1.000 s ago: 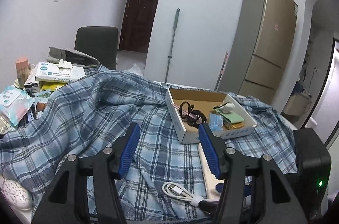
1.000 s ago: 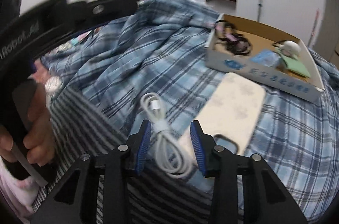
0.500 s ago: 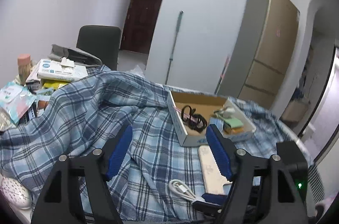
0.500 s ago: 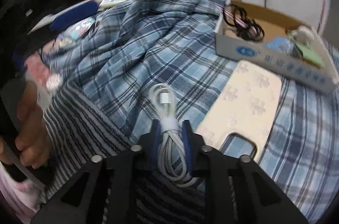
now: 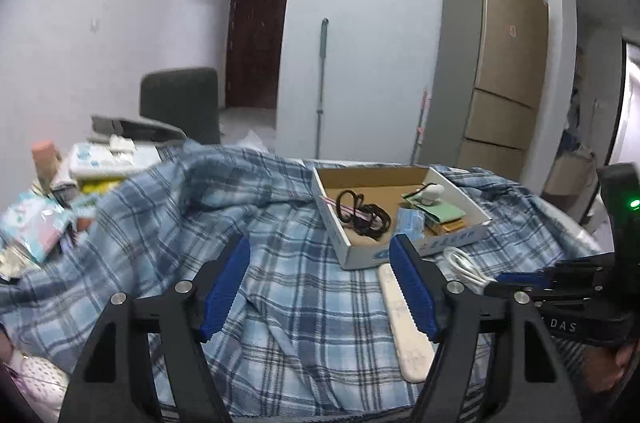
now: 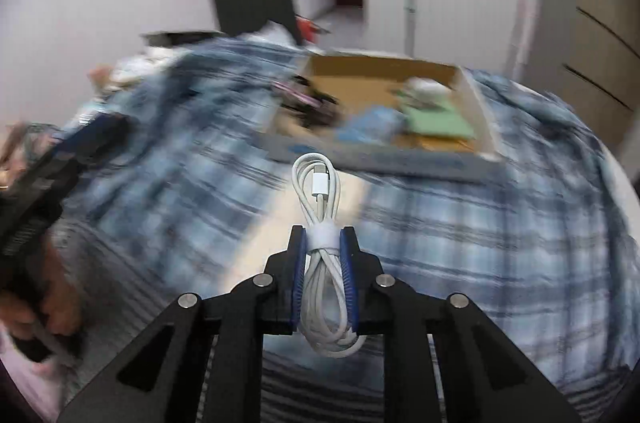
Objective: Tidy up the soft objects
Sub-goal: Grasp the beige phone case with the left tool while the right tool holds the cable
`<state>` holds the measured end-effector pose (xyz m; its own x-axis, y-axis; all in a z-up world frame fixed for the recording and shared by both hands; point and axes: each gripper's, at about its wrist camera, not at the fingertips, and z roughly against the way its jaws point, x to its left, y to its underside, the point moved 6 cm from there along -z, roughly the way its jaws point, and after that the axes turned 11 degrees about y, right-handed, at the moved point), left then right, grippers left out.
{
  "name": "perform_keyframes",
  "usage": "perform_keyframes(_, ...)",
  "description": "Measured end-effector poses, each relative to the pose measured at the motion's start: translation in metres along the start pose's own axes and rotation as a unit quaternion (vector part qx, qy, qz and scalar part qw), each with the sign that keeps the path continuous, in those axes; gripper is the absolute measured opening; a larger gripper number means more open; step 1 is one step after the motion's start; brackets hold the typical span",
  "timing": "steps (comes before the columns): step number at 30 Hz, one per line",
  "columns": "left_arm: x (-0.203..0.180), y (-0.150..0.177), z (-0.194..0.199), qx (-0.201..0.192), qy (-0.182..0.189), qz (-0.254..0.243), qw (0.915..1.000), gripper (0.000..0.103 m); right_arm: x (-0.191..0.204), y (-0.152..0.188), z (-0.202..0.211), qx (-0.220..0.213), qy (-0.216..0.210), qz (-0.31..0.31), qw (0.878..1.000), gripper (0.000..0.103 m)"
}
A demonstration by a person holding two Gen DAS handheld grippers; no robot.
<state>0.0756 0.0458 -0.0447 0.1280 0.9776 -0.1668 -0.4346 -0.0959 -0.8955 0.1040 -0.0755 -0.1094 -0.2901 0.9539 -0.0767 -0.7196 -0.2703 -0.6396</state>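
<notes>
My right gripper (image 6: 323, 243) is shut on a coiled white charging cable (image 6: 320, 207) and holds it lifted above the blue plaid cloth (image 6: 460, 223), short of the cardboard box (image 6: 476, 111). The cable also shows in the left wrist view (image 5: 464, 265), held by the right gripper (image 5: 516, 281) beside the box (image 5: 360, 255). My left gripper (image 5: 320, 287) is open and empty above the plaid cloth (image 5: 168, 223). The box holds black cords (image 5: 362, 211), a blue pack and green paper.
A cream phone case (image 5: 404, 319) lies on the cloth in front of the box. Packets and boxes (image 5: 92, 163) are piled at the left. A dark chair (image 5: 180, 103), a mop and a fridge (image 5: 496, 63) stand behind.
My right gripper closed on the white cable and lifted it off the cloth toward the box. My left gripper rose and tilted up a little, staying open.
</notes>
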Motion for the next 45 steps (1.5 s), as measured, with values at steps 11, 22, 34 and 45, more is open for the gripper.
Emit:
perform_keyframes(11,-0.004,0.003,-0.006,0.009,0.003,-0.015,0.9998,0.074,-0.036,0.032,-0.037,0.064,0.027,-0.003,0.998,0.017)
perform_keyframes(22,-0.007,0.006,-0.01,0.02,0.008,-0.025,0.9995,0.074,-0.042,0.05,-0.026,0.078,0.023,0.035,0.996,0.046)
perform_keyframes(34,-0.007,0.01,-0.014,0.029,0.016,-0.018,0.9993,0.074,-0.045,0.046,-0.007,0.01,0.032,0.029,0.999,0.024)
perform_keyframes(45,-0.034,0.014,-0.029,0.108,0.055,-0.022,0.9923,0.074,-0.066,0.036,0.004,-0.015,0.059,0.024,0.998,0.015)
